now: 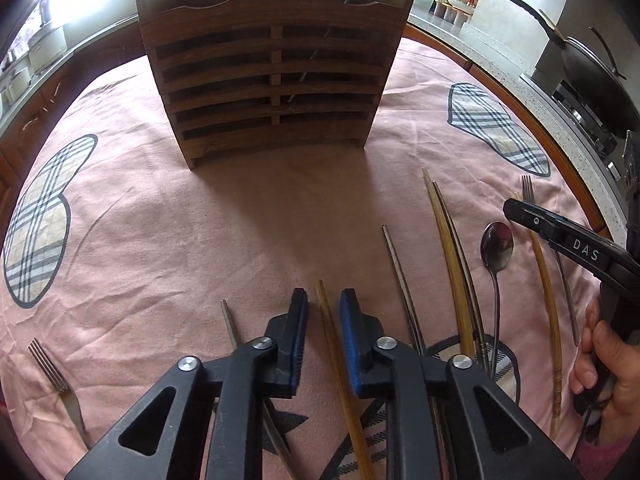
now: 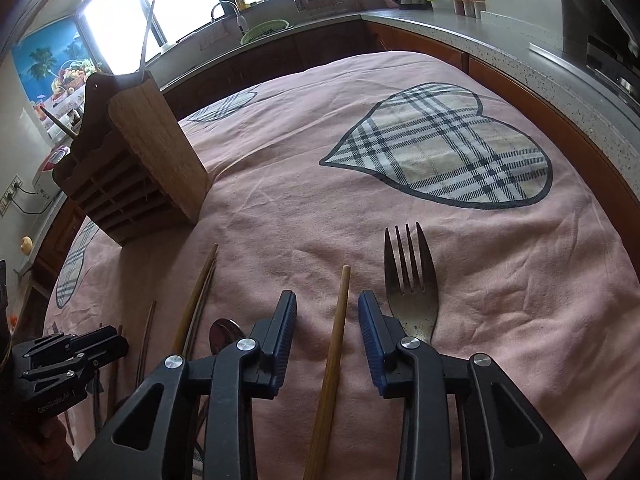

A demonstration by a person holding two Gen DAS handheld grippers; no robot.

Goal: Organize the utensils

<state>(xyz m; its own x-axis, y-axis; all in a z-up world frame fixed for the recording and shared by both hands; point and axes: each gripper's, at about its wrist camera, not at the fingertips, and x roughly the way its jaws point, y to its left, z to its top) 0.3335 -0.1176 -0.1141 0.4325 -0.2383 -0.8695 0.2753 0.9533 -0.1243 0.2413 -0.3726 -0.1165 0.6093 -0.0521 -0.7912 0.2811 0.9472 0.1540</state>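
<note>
two hand-held grippers, left and right, each sit narrowed astride a wooden chopstick flat on the table, pads not yet pressing; pinch square mid-shaft, lift level, then to the holder.
</note>
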